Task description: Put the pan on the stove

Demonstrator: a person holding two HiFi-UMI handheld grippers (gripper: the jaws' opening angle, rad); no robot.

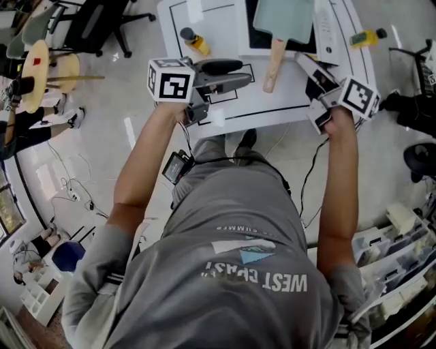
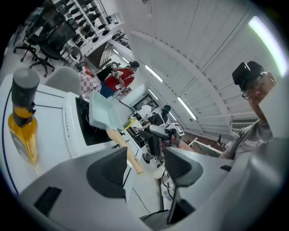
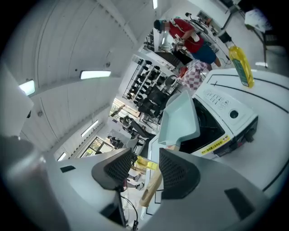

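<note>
Now left tongs (image 2: 145,164) and right tongs (image 3: 145,169) gape empty; pan (image 3: 180,118) sits on stove (image 3: 224,109), oil bottle (image 2: 22,124) beside.

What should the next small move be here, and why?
Probably nothing more on the pan: simply draw both grippers clear. The pan already sits on the stove, over its black top, with its wooden handle pointing back toward the person. The left gripper and right gripper are both open, empty and apart from the pan.

Pan (image 1: 285,17): matt pale-teal coating, bare wood handle. Stove (image 3: 226,110): white glossy plastic casing, black glass top. Tabletop (image 1: 225,27): smooth white.
</note>
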